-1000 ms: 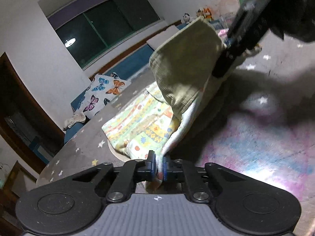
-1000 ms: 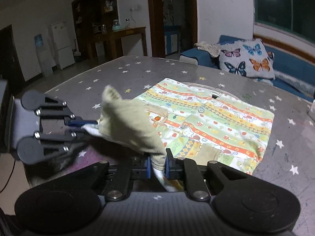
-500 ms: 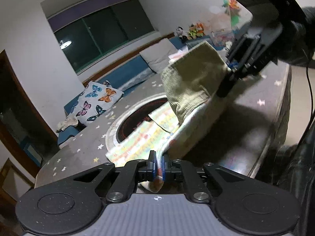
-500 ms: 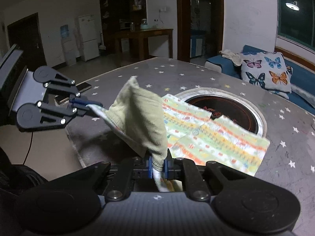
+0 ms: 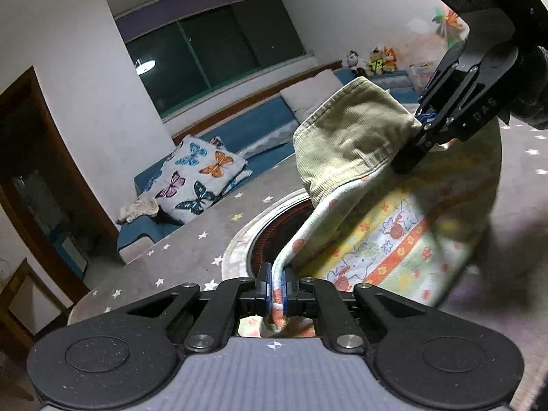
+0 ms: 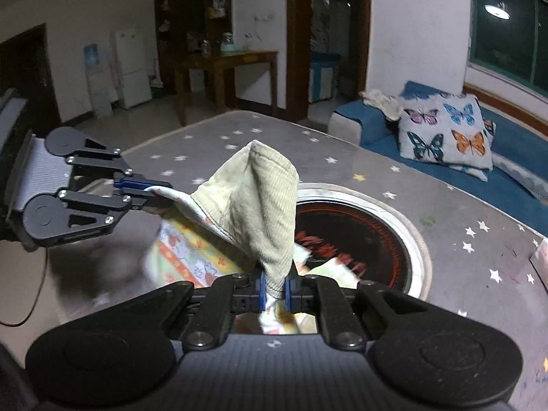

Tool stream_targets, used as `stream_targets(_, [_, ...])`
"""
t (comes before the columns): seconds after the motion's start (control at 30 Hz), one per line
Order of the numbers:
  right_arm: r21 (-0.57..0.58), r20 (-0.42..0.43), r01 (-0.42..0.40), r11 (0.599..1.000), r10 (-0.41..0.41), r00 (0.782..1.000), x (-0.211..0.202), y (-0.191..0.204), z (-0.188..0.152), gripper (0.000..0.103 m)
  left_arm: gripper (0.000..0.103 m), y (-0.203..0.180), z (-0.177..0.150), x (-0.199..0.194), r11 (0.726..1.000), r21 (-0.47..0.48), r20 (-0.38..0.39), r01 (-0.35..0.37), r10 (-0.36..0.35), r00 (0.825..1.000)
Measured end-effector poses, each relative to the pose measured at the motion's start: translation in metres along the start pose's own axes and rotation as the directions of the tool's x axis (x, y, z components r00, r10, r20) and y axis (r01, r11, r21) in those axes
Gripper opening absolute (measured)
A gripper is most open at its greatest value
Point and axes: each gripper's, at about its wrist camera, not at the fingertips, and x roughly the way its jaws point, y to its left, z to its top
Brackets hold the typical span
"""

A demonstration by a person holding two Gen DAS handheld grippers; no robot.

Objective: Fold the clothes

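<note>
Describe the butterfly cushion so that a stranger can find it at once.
Find the dark window and the blue bench under it. The cushion leans at the bench's end, pale with coloured butterflies, beside a crumpled cloth.

Left gripper [image 5: 277,289]: fingers [image 5: 263,287] closed, pinching cloth, raised.
Right gripper [image 6: 275,289]: fingers [image 6: 289,291] closed, pinching cloth, raised.
Relative pose: the two face each other, well apart.

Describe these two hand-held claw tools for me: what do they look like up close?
Both match. The left gripper and right gripper are matte black, with bar linkages pinned by silver bolts, round discs at each side and blue pads on the fingertips. Behind sits a ribbed grey body bearing a small crosshair mark. The right one shows white lettering, a green light and a dark glove.
</note>
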Motion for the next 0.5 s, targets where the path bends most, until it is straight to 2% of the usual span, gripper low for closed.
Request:
stream_targets(0.13, [0.060, -0.054, 0.022, 0.998, -0.019, 0.998, 0.048, -0.025, 0.006, 0.009, 0.007, 0.007, -0.004, 0.053, 1.000, -0.017, -0.087, 0.013, -0.015, 0.996])
stream_targets(0.27, [0.140, -0.085, 0.080, 0.987, -0.068, 0.994, 0.084, -0.050, -0.005, 0.019, 0.012, 0.011, -0.017, 0.093, 0.999, -0.054, -0.164, -0.004, -0.005, 0.986])
stream_targets(0.33, [0.175, -0.095, 0.117, 0.977, -0.102, 0.990, 0.097, -0.060, -0.012, 0.019, 0.018, 0.013, -0.023, 0.103, 0.997, -0.082, -0.186, -0.015, -0.001, 0.983])
stream_targets(0.5, [0.239, -0.073, 0.167, 0.957, -0.154, 0.985, 0.075, -0.074, -0.029, 0.019, 0.027, 0.013, -0.030, 0.107, 0.995, -0.093, -0.192, -0.047, 0.028, 0.981])
